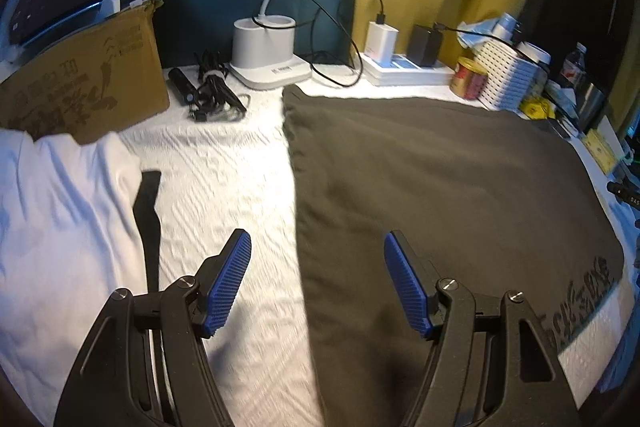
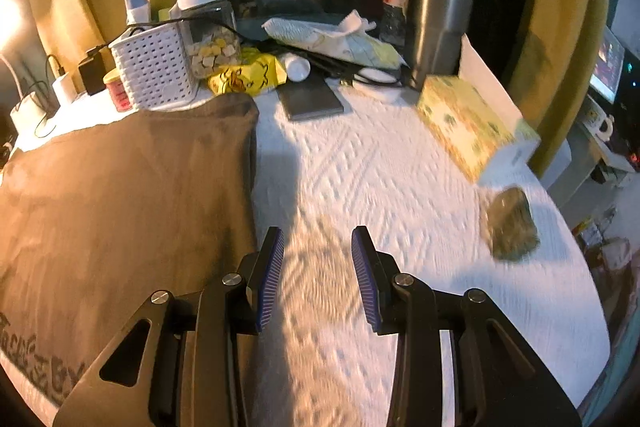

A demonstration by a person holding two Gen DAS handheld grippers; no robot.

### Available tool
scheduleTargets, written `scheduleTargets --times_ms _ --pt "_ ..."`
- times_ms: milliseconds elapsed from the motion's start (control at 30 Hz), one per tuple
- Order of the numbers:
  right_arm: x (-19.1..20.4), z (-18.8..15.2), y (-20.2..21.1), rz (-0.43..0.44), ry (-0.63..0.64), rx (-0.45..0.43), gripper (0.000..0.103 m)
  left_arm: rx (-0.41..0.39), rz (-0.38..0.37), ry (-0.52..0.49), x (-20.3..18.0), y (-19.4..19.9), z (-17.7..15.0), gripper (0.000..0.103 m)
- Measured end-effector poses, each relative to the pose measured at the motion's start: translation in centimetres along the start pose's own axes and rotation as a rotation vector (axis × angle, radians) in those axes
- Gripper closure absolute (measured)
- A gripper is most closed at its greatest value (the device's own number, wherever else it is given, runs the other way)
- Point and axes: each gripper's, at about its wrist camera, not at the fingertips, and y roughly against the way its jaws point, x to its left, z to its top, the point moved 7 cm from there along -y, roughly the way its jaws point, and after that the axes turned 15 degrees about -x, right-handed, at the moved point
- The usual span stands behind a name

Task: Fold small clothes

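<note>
Left gripper (image 1: 318, 283) hangs with its jaws spread wide and nothing between the blue pads; the right gripper (image 2: 318, 277) stands about half spread, also empty, over bare white table cover (image 2: 360, 167).

What the coming move seems to turn on is where the dark garment (image 1: 440, 187) lies from each tool. In the left wrist view its long straight edge runs away from the gripper, starting just below the gap between the fingers and heading forward toward the lamp base (image 1: 266, 55). The right-hand pad sits over the cloth, the left-hand pad over the cover, so this gripper straddles that edge. The cloth spreads flat to the gripper's right, with printed lettering near its close-in corner. In the right wrist view the same garment lies to the left of the gripper, its other long edge running forward just beside the left finger toward the white basket (image 2: 154, 67); both pads there hang clear of the fabric.

My judgement: the left hand is the nearer, already on an edge, while the right must shift leftward to meet its side. The long axis runs forward from both grippers, so a fold across it looks likely.

A white garment (image 1: 60, 207) lies well to the left gripper's left, beside a dark strap (image 1: 148, 211).
</note>
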Motion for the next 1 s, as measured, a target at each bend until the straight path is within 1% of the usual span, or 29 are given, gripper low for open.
scheduleTargets --times_ms 167,300,600,767,967,1000 --pt "0.0 -2.5 2.4 0.018 -0.010 0.025 0.065 0.003 -0.006 -0.013 -1.0 1.2 -1.2 0.034" --pt "0.2 -4.1 4.1 0.028 -0.014 0.040 0.065 0.006 -0.028 -0.021 -2.0 1.9 -1.9 0.034" --pt "1.5 -6.5 7.6 0.065 -0.038 0.047 0.065 0.009 -0.070 -0.033 -3.6 3.0 -3.0 0.034" --pt "2.5 -7.4 8.6 0.100 -0.064 0.051 0.065 0.005 -0.071 -0.026 -3.5 3.8 -3.4 0.034" --pt "4.0 -8.3 8.5 0.146 -0.075 0.065 0.066 0.007 -0.076 -0.026 -3.7 4.4 -4.0 0.034" --pt "4.3 -8.4 8.4 0.157 -0.075 0.064 0.069 0.008 -0.075 -0.025 -3.7 4.4 -4.1 0.034"
